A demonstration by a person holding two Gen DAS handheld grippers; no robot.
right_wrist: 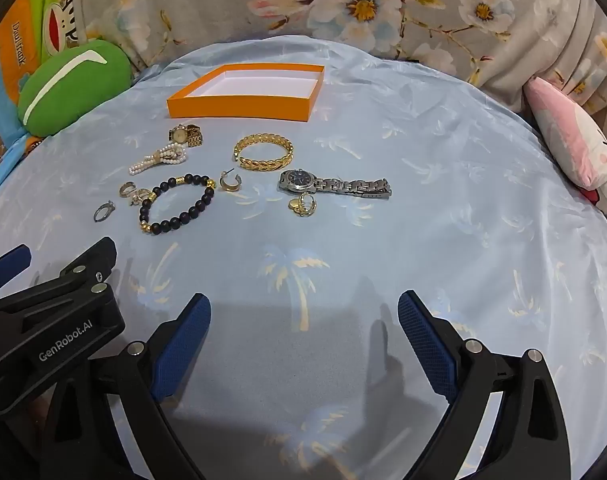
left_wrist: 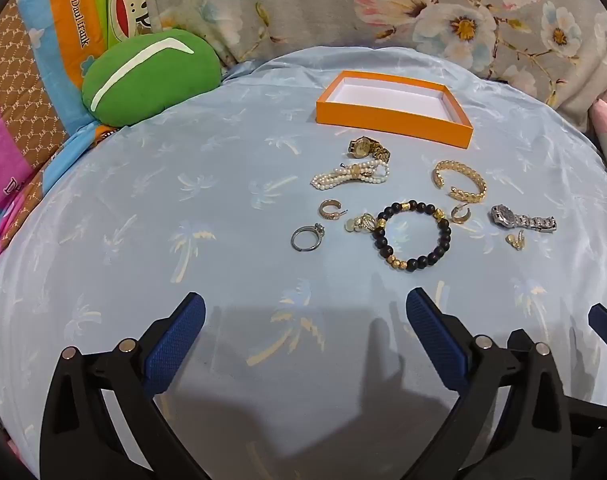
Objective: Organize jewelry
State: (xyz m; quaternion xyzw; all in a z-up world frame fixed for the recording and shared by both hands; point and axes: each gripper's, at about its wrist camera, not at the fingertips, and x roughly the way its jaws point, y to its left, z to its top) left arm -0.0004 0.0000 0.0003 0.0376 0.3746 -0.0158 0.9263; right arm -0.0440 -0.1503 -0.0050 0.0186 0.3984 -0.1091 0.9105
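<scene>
Gaping tongs (left_wrist: 305, 312) before scattered jewelry (left_wrist: 413, 236)

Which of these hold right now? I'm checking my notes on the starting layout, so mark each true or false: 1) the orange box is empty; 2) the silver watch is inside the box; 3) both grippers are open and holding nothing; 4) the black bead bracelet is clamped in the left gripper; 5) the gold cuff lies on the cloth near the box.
1) The orange box is empty: true, only its white floor shows.
2) False. The silver watch lies on the blue cloth, outside the box.
3) True. The left gripper and right gripper both stand open, with nothing between their fingers.
4) False. The black bead bracelet lies on the cloth, apart from both grippers.
5) The gold cuff lies on the cloth near the box: true.
</scene>
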